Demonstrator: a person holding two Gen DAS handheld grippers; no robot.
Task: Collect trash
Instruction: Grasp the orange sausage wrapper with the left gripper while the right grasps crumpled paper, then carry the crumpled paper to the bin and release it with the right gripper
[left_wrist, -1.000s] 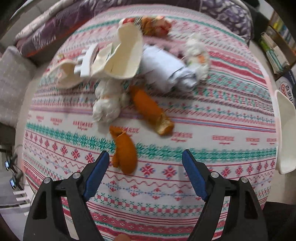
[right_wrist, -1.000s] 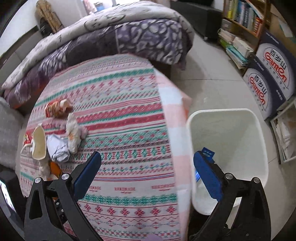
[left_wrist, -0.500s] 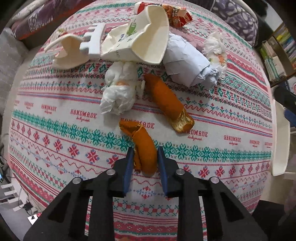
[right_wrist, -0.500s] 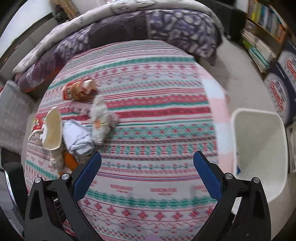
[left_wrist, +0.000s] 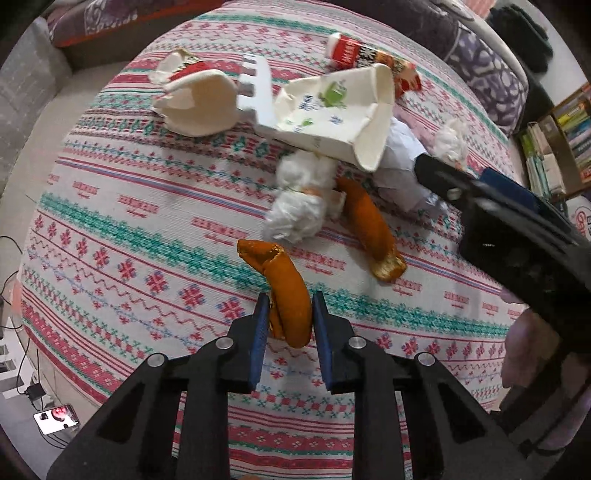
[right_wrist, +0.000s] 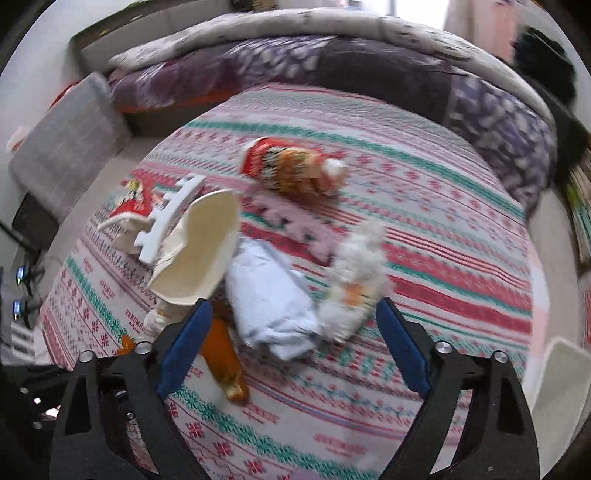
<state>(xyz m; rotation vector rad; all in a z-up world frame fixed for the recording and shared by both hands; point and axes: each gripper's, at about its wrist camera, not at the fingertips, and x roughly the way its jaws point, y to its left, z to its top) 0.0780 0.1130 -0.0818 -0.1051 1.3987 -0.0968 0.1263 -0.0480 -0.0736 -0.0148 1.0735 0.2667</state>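
My left gripper (left_wrist: 290, 299) is shut on the near end of an orange wrapper (left_wrist: 284, 280) over the patterned tablecloth (left_wrist: 147, 236). A second orange wrapper (left_wrist: 369, 229), a white tissue wad (left_wrist: 299, 206), a crushed paper cup (left_wrist: 332, 110) and a red snack packet (left_wrist: 369, 59) lie beyond it. My right gripper (right_wrist: 294, 306) hovers over a crumpled white paper (right_wrist: 269, 295) and another tissue wad (right_wrist: 354, 280). Its jaws are closing, and the blue pads (right_wrist: 184, 343) touch nothing.
A white bin (right_wrist: 554, 380) stands off the table's right edge. A bed with a purple quilt (right_wrist: 332, 66) runs behind the table, and a grey cushion (right_wrist: 62, 147) is at the left. A torn red-and-white cup (left_wrist: 195, 99) and a white comb-shaped piece (left_wrist: 255, 88) lie at the back. A phone (left_wrist: 55, 422) and cables lie on the floor.
The left gripper closed on the orange wrapper and drew back with it. The right gripper swung from over the bin to the trash pile, and its jaws have narrowed.
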